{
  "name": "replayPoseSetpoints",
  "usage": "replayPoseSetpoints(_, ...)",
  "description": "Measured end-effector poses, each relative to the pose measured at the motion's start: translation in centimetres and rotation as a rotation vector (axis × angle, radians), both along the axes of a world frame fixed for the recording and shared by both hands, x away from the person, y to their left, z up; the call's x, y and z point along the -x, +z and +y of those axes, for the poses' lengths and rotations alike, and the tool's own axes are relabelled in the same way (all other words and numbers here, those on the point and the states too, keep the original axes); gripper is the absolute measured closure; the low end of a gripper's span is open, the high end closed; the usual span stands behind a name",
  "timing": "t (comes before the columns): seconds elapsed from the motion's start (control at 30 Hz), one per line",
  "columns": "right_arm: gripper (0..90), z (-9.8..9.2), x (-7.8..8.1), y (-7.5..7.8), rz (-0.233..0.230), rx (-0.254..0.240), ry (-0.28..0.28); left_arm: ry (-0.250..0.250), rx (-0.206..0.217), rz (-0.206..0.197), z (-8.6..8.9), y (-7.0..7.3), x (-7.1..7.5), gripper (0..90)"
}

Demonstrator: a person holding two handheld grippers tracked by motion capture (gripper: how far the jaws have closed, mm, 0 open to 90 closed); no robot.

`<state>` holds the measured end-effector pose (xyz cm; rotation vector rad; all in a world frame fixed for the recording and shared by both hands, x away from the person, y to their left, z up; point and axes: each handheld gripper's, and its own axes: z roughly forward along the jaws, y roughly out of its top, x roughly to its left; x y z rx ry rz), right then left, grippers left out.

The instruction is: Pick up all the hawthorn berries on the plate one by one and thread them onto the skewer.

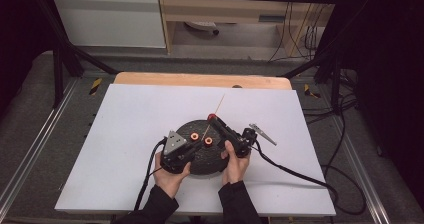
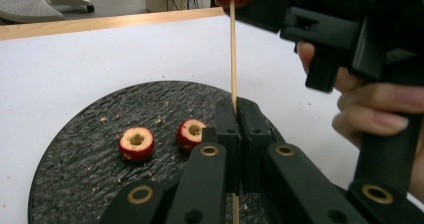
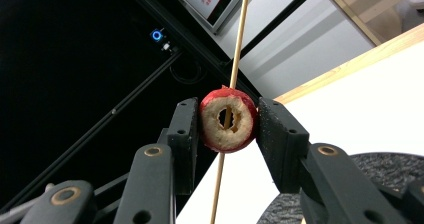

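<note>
A thin wooden skewer [image 2: 232, 54] stands nearly upright, and my left gripper [image 2: 235, 106] is shut on its lower part. Above, my right gripper [image 3: 229, 121] is shut on a cored red fruit [image 3: 220, 136], with the skewer [image 3: 239, 39] passing through the fruit's hole. From above, the fruit [image 1: 212, 117] sits on the skewer [image 1: 220, 104] over the far edge of a round black slate plate [image 1: 210, 164]. The left gripper [image 1: 197, 145] is at the plate's left, the right gripper [image 1: 214, 119] at its right. Two more cored fruits [image 2: 136, 143] [image 2: 191, 133] lie on the plate [image 2: 75, 149].
A small metal clip [image 1: 262, 133] lies on the white board [image 1: 130, 134] just right of the right hand. Crumbs are scattered on the plate. Both gripper cables trail toward the near edge and the right. A wooden tabletop edge [image 1: 200, 79] shows behind the board.
</note>
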<state>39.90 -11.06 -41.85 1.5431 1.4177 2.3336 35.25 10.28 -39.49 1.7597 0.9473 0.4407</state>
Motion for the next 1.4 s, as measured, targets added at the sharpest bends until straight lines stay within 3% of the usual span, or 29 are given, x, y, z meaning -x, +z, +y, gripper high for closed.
replayPoseSetpoints(0.47, 61.9, 0.7, 1.3, -0.9, 0.006, 0.049, 0.038, -0.011, 0.01, 0.007, -0.4, 0.5, -1.0, 88.4)
replayPoseSetpoints(0.97, 60.6, 0.8, 1.7, -1.2, 0.014, 0.107, 0.072, -0.032, -0.001, 0.016, 0.0, 0.2, -1.0, 88.4)
replayPoseSetpoints(1.23, 46.4, 0.0, 1.4, -0.5, 0.012, 0.177, 0.075, -0.034, -0.009, 0.023, 1.4, 0.0, -0.8, 88.5)
replayPoseSetpoints(1.4, 30.3, -0.6, 0.9, 0.0, 0.016, 0.283, 0.09, -0.044, -0.017, 0.034, 2.2, -0.2, -0.6, 88.4)
